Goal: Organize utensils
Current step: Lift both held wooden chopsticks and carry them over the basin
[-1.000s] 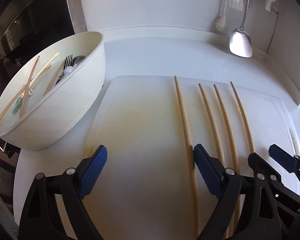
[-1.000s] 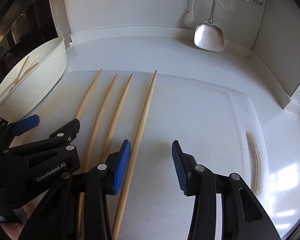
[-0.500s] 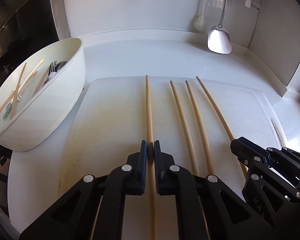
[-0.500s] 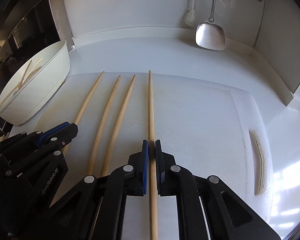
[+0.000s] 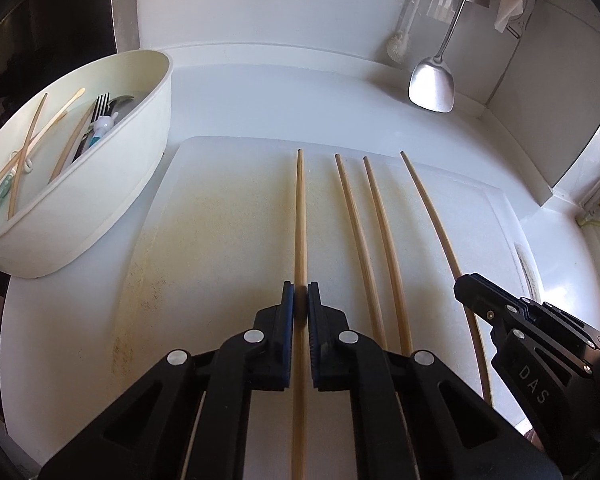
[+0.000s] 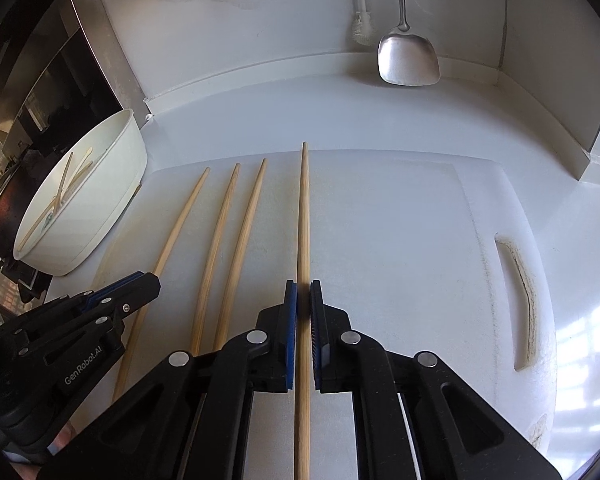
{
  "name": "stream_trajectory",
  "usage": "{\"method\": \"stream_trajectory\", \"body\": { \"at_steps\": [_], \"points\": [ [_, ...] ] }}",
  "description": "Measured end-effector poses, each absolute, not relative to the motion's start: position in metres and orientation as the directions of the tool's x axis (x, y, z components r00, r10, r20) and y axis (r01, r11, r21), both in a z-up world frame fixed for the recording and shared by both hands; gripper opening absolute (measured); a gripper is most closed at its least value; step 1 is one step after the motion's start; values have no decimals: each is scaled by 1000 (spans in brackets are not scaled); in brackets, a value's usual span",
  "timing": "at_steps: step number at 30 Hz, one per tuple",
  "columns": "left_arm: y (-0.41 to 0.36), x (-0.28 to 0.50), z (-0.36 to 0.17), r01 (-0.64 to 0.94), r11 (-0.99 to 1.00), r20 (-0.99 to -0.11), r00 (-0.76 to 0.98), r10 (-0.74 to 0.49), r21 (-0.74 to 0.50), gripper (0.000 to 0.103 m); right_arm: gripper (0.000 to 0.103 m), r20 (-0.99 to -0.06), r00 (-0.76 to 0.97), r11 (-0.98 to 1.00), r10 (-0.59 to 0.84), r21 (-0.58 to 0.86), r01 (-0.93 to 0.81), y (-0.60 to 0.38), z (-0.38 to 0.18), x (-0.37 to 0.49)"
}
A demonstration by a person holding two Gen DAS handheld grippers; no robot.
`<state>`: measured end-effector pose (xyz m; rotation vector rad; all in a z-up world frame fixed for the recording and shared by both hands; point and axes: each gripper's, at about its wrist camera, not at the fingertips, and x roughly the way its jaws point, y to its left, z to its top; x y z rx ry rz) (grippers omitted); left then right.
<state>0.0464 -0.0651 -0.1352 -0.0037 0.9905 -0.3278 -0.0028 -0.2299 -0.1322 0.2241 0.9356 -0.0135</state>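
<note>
Pinching one chopstick each: the left hand-held gripper [image 5: 301, 307] clamps the leftmost chopstick [image 5: 300, 216], the right hand-held gripper [image 6: 303, 304] the rightmost chopstick [image 6: 304, 216], two more chopsticks [image 6: 236, 232] lying between on the white cutting board [image 6: 400, 240]; remaining utensils sit in the cream tub [image 5: 112, 184].

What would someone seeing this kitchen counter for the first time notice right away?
Four long pale wooden chopsticks lie side by side on a white plastic cutting board. The left hand-held gripper is shut on the leftmost chopstick and the right hand-held gripper on the rightmost chopstick. To the left sits a cream oval tub holding more utensils, and a shiny metal spatula hangs by the back wall.
</note>
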Motion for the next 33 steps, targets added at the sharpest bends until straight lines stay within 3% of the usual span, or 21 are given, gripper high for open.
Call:
{"method": "stream_trajectory", "body": {
  "at_steps": [19, 33],
  "points": [
    [-51, 37, -47, 223, 969, -779, 585, -224, -111, 7, 6, -773, 620, 983, 130, 181, 20, -223, -54, -6],
    [42, 46, -1, 76, 991, -755, 641, -136, -114, 7, 7, -729, 639, 969, 245, 201, -143, -141, -5, 32]
  ]
}}
